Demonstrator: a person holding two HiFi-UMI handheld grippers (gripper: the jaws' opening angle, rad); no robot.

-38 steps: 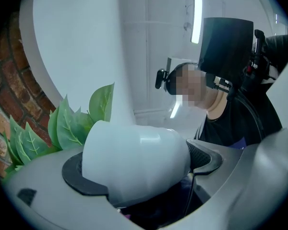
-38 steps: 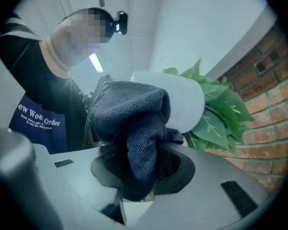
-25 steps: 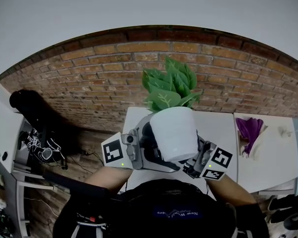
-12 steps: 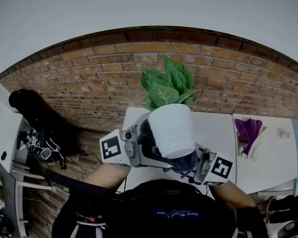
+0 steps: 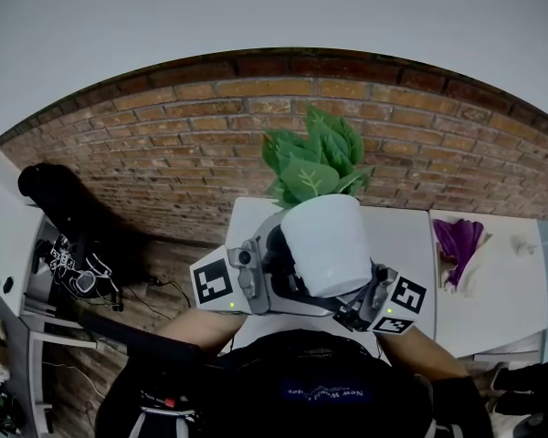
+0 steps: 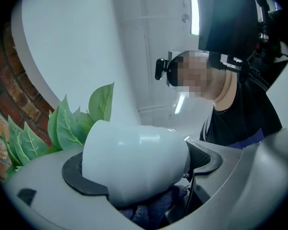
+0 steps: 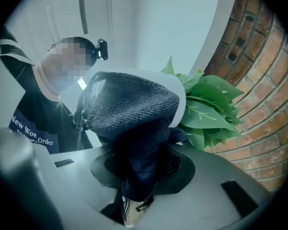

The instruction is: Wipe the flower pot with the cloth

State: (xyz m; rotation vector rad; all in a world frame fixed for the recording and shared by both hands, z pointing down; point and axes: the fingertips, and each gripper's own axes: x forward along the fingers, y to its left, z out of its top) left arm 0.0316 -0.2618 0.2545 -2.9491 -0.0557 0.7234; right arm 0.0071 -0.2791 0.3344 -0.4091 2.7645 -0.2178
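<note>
A white flower pot [image 5: 324, 245] with a green leafy plant [image 5: 312, 162] is held up off the table, tilted. My left gripper [image 5: 272, 272] is shut on the pot, whose body [image 6: 134, 159] sits between the two dark pads [image 6: 74, 176]. My right gripper [image 5: 363, 301] is at the pot's lower right and is shut on a dark blue knitted cloth [image 7: 129, 114]. The cloth is pressed against the pot, of which only a white edge [image 7: 181, 99] shows past it. A fold of the cloth [image 6: 153, 209] also lies under the pot in the left gripper view. In the head view the cloth is mostly hidden.
Below the pot is a white table [image 5: 404, 231] against a brick wall [image 5: 164, 153]. On the neighbouring white surface to the right lies a purple item [image 5: 458, 240]. To the left, lower down, are a black object [image 5: 50, 194] and cluttered shelves [image 5: 73, 272].
The pot swung slightly left and then back right. The right gripper dipped under the pot's base with the cloth, then came back up at the lower right side.
</note>
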